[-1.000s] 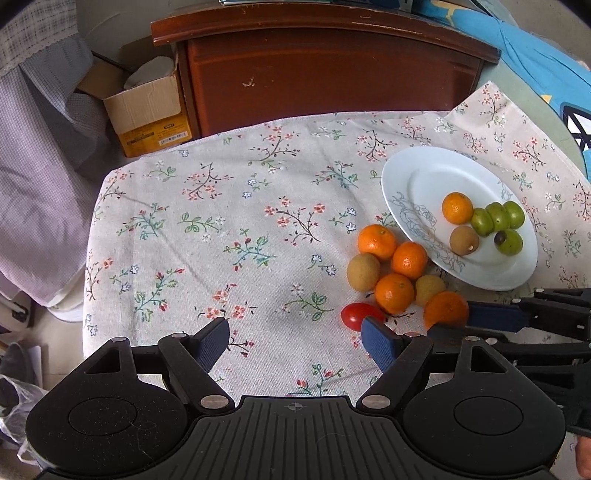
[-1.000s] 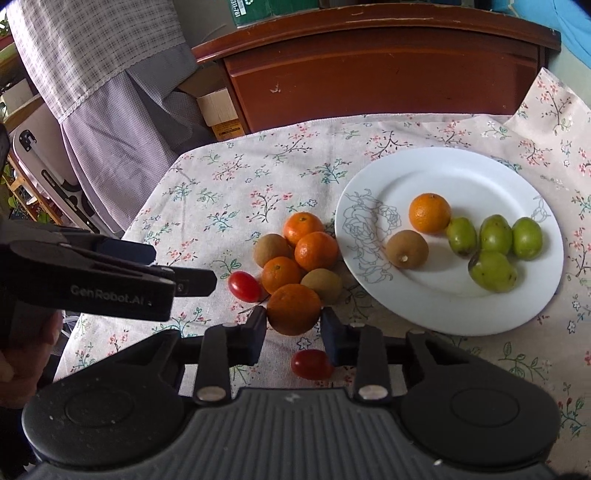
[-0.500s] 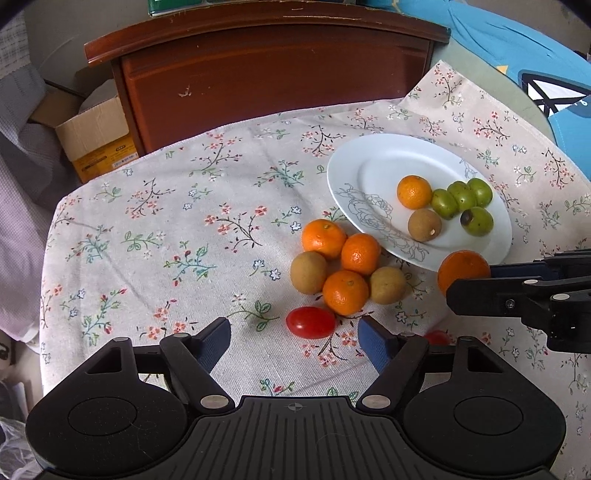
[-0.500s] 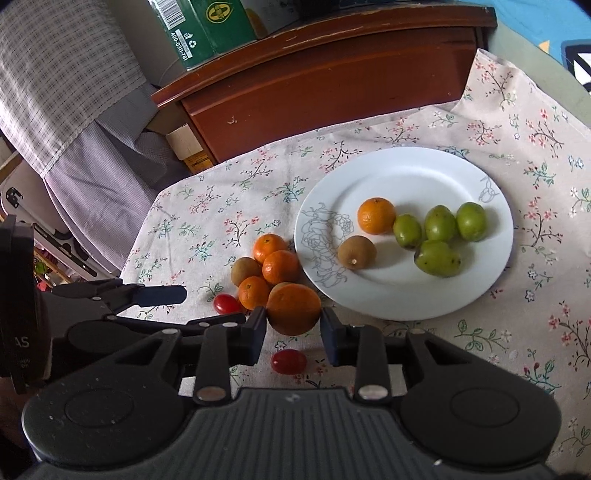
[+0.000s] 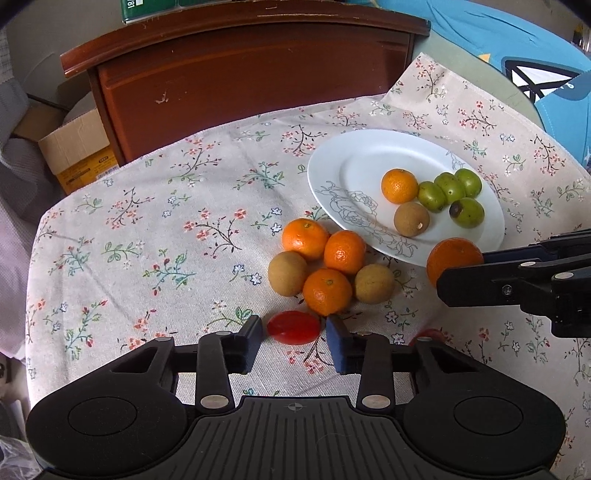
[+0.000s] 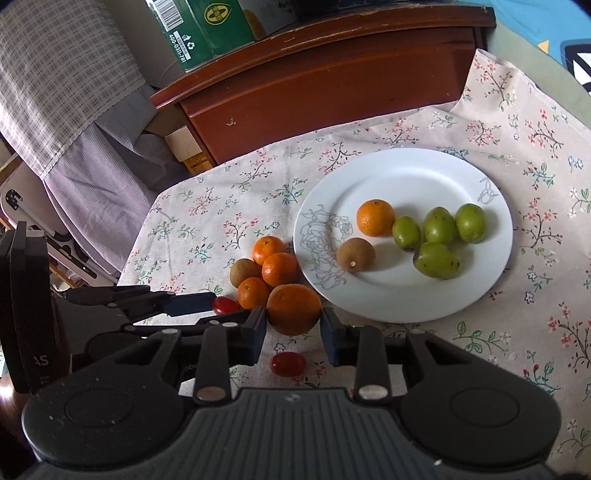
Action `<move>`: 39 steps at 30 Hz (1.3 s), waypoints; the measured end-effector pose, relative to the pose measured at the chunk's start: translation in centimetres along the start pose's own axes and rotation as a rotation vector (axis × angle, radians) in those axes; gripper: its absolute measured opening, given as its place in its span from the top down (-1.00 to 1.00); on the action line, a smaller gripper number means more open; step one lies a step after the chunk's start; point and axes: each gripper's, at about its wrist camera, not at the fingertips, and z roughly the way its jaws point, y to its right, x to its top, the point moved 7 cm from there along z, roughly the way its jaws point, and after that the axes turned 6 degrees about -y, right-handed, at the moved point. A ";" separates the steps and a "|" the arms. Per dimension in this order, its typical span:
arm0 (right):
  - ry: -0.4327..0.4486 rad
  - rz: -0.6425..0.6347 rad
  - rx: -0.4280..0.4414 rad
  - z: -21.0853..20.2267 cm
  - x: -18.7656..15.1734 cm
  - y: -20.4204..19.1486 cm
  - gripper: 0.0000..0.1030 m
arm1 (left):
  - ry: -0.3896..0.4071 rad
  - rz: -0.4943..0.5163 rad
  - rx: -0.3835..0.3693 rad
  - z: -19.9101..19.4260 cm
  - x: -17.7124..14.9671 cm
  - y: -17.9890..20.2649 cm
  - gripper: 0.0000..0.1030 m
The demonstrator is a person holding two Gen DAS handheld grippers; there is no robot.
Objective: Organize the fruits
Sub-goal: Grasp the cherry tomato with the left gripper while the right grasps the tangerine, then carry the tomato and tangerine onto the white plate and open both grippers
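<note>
My right gripper [image 6: 292,325] is shut on an orange [image 6: 293,308] and holds it above the cloth, just short of the near rim of the white plate [image 6: 406,177]; the orange also shows in the left wrist view [image 5: 452,260]. The plate holds an orange [image 6: 375,218], a brown fruit [image 6: 355,254] and several green fruits [image 6: 437,225]. My left gripper [image 5: 294,338] is open, its fingers either side of a red tomato [image 5: 293,327] on the cloth. Three oranges [image 5: 327,290] and two brown fruits [image 5: 287,273] lie clustered beyond it. A second tomato [image 6: 288,363] lies under my right gripper.
A floral cloth [image 5: 147,240] covers the table. A dark wooden cabinet [image 5: 240,74] stands behind it, with a cardboard box [image 5: 79,155] at the left and a green carton [image 6: 207,26] on top. Checked fabric [image 6: 66,74] hangs at the left.
My right gripper has lifted the orange and carried it toward the plate. My left gripper has moved right and forward and narrowed, and its fingers now flank the red tomato.
</note>
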 end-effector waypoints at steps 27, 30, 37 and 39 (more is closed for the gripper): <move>0.041 0.003 0.006 -0.9 1.1 0.3 0.38 | 0.135 -0.065 -0.010 -4.6 3.1 -0.4 0.45; 0.076 0.005 0.001 -1.7 2.0 0.6 0.38 | 0.164 -0.049 -0.011 -5.1 4.1 0.1 0.45; 0.155 0.030 -0.014 -3.7 4.3 1.9 0.38 | 0.207 -0.058 -0.047 -5.9 6.2 0.7 0.45; 0.169 0.038 -0.015 -4.2 4.9 2.3 0.38 | 0.216 -0.055 -0.051 -6.0 6.7 0.9 0.45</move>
